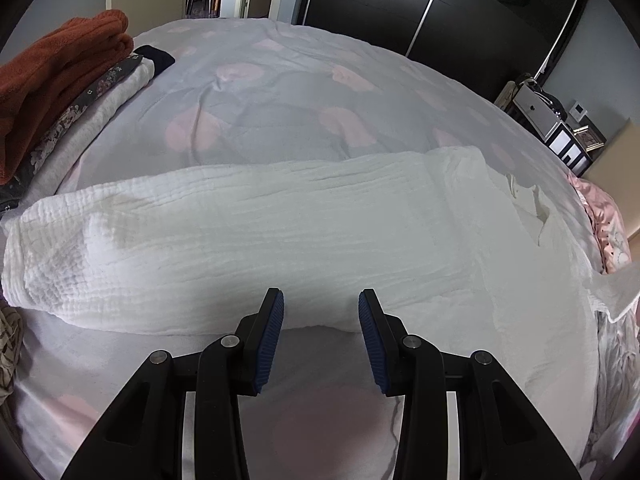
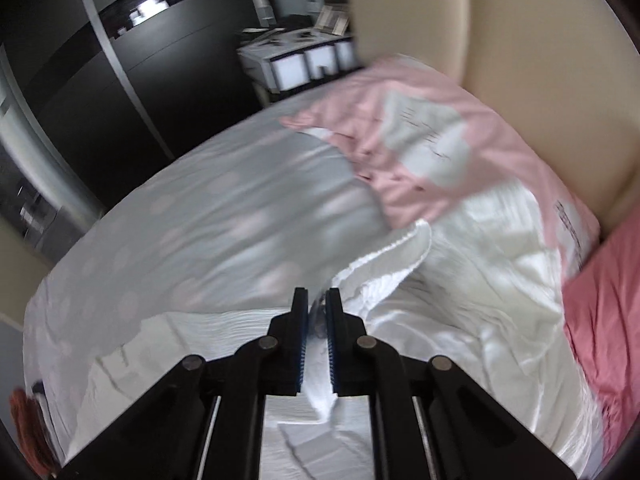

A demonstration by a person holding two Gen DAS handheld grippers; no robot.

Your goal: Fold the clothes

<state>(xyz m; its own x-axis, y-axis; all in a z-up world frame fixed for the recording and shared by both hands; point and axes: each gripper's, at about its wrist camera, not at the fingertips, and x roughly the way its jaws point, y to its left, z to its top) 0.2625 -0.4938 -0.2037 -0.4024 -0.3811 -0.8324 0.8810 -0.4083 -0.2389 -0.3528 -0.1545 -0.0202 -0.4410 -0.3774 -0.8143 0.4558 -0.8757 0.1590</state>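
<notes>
A: Item one, left wrist view. White garment (image 1: 256,236), crinkled cotton, folded into a long band, lying across the bed (image 1: 280,92) from left edge to right. Right end looser, thinner cloth, one corner lifted off toward the frame's right edge.

B: Left gripper (image 1: 321,300)?

A: Fingers (image 1: 272,340) spread, nothing between them. Tips sit over the band's near edge; contact cannot be told.

B: Other entries, that view only?

A: Stack of clothes (image 1: 80,92) at far left: rust knit on top, dark floral piece and pale grey piece under it. Dark wardrobe (image 1: 440,8) behind the bed. Open doorway at top.

B: Item two, right wrist view.

A: Picture blurred. Right gripper (image 2: 317,300), fingers (image 2: 298,340) almost together, pinching a fold of the white garment (image 2: 460,300). Cloth runs up between the pads and hangs below them. The rest lies rumpled on the bed (image 2: 200,220), to the right of the gripper.

B: Shown there and not in the left view?

A: Pink pillow (image 2: 420,140) with grey patches, touching the garment's far side. Cream headboard (image 2: 540,60) behind it. Red cloth (image 2: 600,340) at the right edge. White shelf unit (image 2: 300,64) beside the wardrobe (image 2: 120,80).
</notes>
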